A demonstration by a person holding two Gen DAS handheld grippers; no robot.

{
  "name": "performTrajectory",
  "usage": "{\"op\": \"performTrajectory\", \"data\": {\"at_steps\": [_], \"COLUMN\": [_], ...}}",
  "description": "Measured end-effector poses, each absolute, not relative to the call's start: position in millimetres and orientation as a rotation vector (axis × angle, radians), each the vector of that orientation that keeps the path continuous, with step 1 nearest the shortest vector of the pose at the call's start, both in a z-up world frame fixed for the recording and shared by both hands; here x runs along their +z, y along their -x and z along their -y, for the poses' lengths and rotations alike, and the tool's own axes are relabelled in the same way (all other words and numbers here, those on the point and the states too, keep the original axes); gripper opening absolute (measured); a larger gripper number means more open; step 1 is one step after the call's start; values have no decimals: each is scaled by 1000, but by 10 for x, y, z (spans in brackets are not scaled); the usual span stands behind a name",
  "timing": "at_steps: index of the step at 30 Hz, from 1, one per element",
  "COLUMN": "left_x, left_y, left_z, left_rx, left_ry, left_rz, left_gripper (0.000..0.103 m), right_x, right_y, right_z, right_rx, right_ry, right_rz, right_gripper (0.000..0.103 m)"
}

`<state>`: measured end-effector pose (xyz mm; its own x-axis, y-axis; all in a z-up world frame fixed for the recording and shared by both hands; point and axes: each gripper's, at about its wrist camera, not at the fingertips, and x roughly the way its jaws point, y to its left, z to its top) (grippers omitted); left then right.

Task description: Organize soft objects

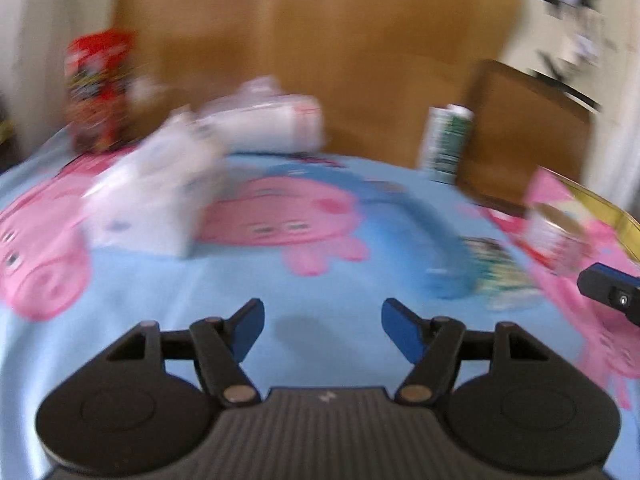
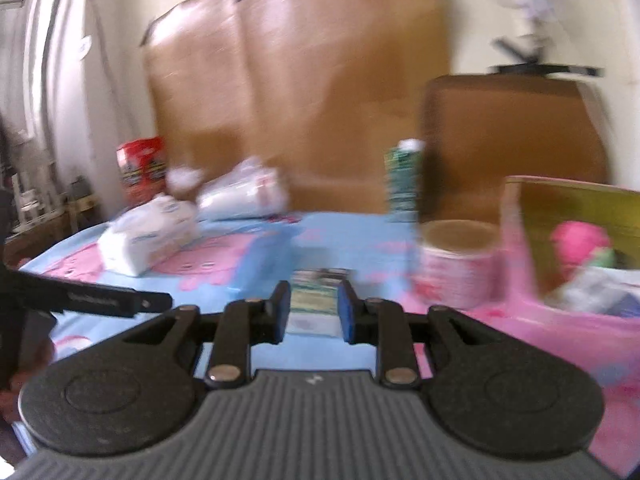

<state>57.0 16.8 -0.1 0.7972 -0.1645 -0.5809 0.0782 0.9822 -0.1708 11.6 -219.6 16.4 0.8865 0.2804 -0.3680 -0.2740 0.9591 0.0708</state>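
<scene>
Currently, the right gripper (image 2: 313,312) is clamping a small green-and-white packet (image 2: 314,300) just above the blue cartoon sheet (image 2: 360,240). The left gripper (image 1: 322,330) is hovering with fingers spread, grasping nothing.

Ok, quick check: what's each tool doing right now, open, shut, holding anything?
Left tool: open, holding nothing, above the blue bedsheet.
Right tool: shut on a small green-and-white packet.
</scene>
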Motion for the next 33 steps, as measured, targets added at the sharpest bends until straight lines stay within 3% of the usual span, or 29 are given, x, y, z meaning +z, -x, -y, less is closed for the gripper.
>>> {"op": "performTrajectory", "data": {"at_steps": [3, 8, 10, 11, 13, 17, 20, 22, 24, 33], "left_x": [-76, -72, -82, -95, -114, -130, -118, -116, -109, 82], "left_y": [-567, -574, -584, -584, -575, -561, -550, -523, -488, -248], "left_z": [-406, -501, -543, -577, -639, -688, -636, -595, -538, 17], "left_rx": [-126, -138, -150, -150, -150, -159, -196, -219, -251, -470], "left_ry": [233, 288, 322, 343, 389, 430, 398, 378, 368, 361], "left_rz": [-601, -590, -585, -581, -574, -570, -578, -587, -608, -736], "left_gripper": [66, 66, 66, 66, 66, 68, 81, 81, 81, 81], "right_x": [154, 90, 28, -18, -64, -89, -105, -115, -137, -254], "right_y": [-453, -1172, -1466, -1585, -1610, -1039, -419, -35, 339, 1034], "right_z": [1815, 1405, 1367, 1367, 1369, 1271, 1476, 1659, 1894, 2264], "right_rx": [353, 293, 263, 262, 296, 479, 544, 520, 452, 363], "right_ry": [36, 157, 162, 142, 88, 142, 177, 166, 148, 134], "right_rz": [-422, -520, -619, -668, -721, -697, -657, -629, -583, -495], "right_gripper": [52, 68, 68, 60, 56, 56, 56, 59, 76, 79]}}
